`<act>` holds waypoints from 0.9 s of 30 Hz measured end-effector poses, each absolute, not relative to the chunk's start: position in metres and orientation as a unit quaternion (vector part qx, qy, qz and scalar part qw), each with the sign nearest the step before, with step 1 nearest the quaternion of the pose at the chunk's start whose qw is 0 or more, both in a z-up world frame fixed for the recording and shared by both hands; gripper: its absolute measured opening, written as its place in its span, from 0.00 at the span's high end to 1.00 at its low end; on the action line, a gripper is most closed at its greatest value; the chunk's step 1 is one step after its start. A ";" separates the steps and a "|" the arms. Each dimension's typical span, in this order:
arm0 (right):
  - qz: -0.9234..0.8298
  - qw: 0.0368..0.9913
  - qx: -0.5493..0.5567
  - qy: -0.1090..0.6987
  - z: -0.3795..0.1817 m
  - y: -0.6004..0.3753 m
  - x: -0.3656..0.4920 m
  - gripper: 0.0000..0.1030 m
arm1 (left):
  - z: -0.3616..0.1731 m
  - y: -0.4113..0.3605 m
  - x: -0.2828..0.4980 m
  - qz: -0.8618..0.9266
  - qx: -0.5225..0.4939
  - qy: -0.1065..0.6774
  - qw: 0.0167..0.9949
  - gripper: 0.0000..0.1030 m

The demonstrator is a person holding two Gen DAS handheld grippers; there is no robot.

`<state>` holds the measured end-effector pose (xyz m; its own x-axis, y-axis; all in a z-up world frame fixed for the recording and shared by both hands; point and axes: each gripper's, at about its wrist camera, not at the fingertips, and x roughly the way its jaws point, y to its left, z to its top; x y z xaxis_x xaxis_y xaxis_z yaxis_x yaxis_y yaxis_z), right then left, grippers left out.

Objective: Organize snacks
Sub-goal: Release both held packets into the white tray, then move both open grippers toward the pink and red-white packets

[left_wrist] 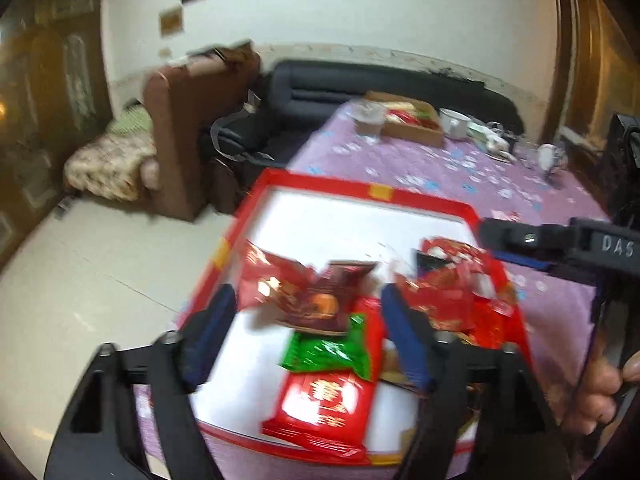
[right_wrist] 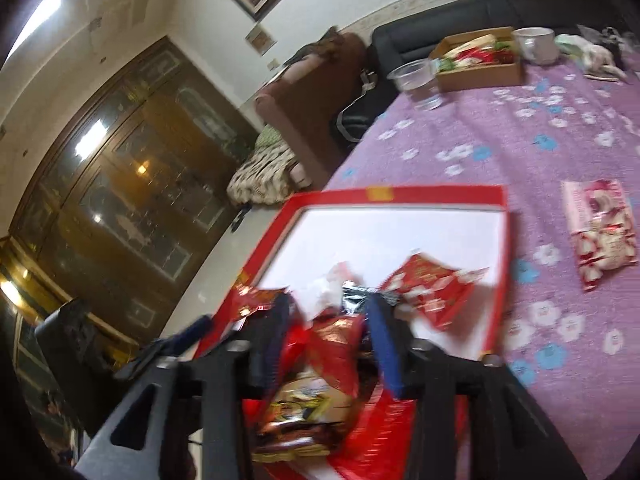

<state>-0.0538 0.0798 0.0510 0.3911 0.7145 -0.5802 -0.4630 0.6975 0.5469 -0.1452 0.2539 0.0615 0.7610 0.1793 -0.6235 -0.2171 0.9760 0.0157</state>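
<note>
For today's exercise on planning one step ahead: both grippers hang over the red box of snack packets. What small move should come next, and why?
Probably swing the right gripper toward the pink-and-white packet lying alone on the purple cloth. Both grippers look open with nothing pinched, the other packets already lie inside the red box, and that packet sits outside it on the right.

Tray (left_wrist: 376,192): near edge of the table (left_wrist: 440,168), cloth beneath it.
In the tray: snack packets (left_wrist: 320,300) heaped at its near end, far half bare.
Flat packet (left_wrist: 324,404): nearest in the tray, another packet (left_wrist: 332,352) just behind it.
Loose packet (right_wrist: 600,232): on the cloth, right of the tray.
Far end of table: cardboard box (right_wrist: 480,72) with snacks in it, plastic cup (right_wrist: 416,80) to its left, mug (right_wrist: 536,44) to its right.
Behind the table: sofa (left_wrist: 360,80).
</note>
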 end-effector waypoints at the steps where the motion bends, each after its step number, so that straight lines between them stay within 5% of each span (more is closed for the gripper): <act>1: 0.345 0.828 0.152 0.415 0.051 0.070 -0.051 0.48 | 0.065 0.252 -0.148 0.123 -0.014 0.318 0.940 0.22; 7: 0.269 0.869 0.157 0.385 0.055 0.014 -0.042 0.31 | 0.080 0.238 -0.155 0.173 0.046 0.283 0.942 0.18; 27: 0.097 0.869 0.322 0.363 0.026 -0.155 -0.010 0.19 | 0.100 0.181 -0.147 0.160 0.091 0.284 0.941 0.18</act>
<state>-0.0099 -0.1550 0.0261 0.7183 0.4015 -0.5682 0.0652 0.7742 0.6295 -0.1473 0.1813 0.0999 0.7873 0.3535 -0.5052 -0.2506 0.9321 0.2615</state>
